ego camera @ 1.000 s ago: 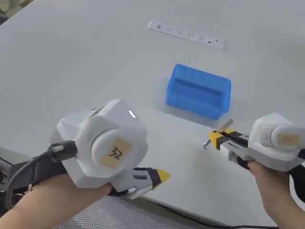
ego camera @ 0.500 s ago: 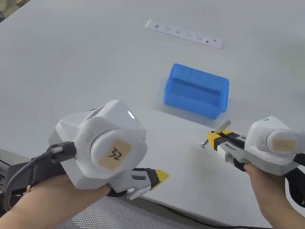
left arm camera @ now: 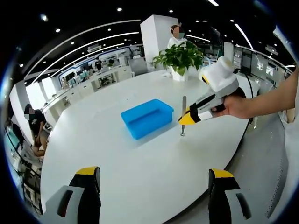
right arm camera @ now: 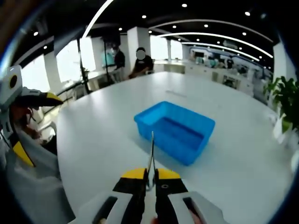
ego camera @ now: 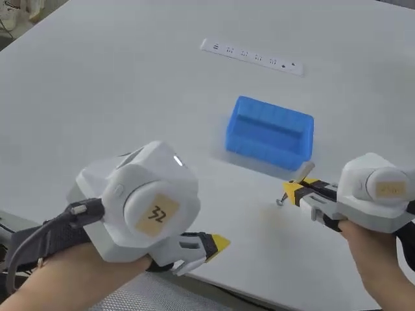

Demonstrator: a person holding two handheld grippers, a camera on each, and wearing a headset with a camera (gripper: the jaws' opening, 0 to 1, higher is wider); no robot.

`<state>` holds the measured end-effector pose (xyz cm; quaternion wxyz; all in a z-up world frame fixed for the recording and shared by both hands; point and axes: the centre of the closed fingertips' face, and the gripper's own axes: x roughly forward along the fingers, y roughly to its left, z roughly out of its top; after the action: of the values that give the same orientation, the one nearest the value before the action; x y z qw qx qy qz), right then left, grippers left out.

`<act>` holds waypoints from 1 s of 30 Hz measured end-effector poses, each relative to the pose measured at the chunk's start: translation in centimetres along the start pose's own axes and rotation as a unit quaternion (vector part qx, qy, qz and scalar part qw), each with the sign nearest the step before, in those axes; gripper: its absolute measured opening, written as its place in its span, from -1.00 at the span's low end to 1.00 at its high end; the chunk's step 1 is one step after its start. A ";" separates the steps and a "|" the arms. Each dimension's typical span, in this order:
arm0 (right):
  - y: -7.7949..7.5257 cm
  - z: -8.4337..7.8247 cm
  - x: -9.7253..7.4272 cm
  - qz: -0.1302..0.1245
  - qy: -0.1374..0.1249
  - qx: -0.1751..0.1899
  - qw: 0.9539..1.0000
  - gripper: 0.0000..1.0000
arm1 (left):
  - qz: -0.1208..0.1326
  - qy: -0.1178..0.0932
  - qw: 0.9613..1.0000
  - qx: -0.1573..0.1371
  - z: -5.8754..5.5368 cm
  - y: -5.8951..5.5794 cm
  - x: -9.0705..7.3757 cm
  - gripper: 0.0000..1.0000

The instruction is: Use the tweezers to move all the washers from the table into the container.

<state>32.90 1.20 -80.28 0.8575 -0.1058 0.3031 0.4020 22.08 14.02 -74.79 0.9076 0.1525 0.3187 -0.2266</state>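
Note:
The blue container (ego camera: 269, 133) stands open-topped on the white table (ego camera: 130, 97); it also shows in the left gripper view (left arm camera: 147, 116) and the right gripper view (right arm camera: 175, 128). My right gripper (ego camera: 295, 189) (right arm camera: 149, 173) is shut on the metal tweezers (right arm camera: 152, 149) just in front of the container. The tweezers (left arm camera: 183, 114) point down, with their tips touching or nearly touching the table. A tiny dark speck (ego camera: 280, 201) sits at the tips, too small to tell what it is. My left gripper (ego camera: 211, 249) (left arm camera: 153, 172) is open and holds nothing near the table's front edge.
A white power strip (ego camera: 253, 55) lies at the far side of the table. A potted plant (left arm camera: 180, 56) stands at one end. Other desks and people are in the room behind. The table's front edge runs just under my left gripper.
The head camera has shifted slightly, so the whole picture sits lower. Both grippers and the tweezers keep about the same places relative to the container.

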 end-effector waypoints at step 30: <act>-2.1 7.7 -0.2 -0.033 -0.066 -0.017 0.997 -0.94 | 0.001 -0.002 1.000 0.005 0.1 -0.1 -0.2 0.98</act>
<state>37.77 2.94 -74.18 0.8864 -0.1039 0.2353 0.3849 22.01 13.97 -74.60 0.9078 0.1567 0.3155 -0.2277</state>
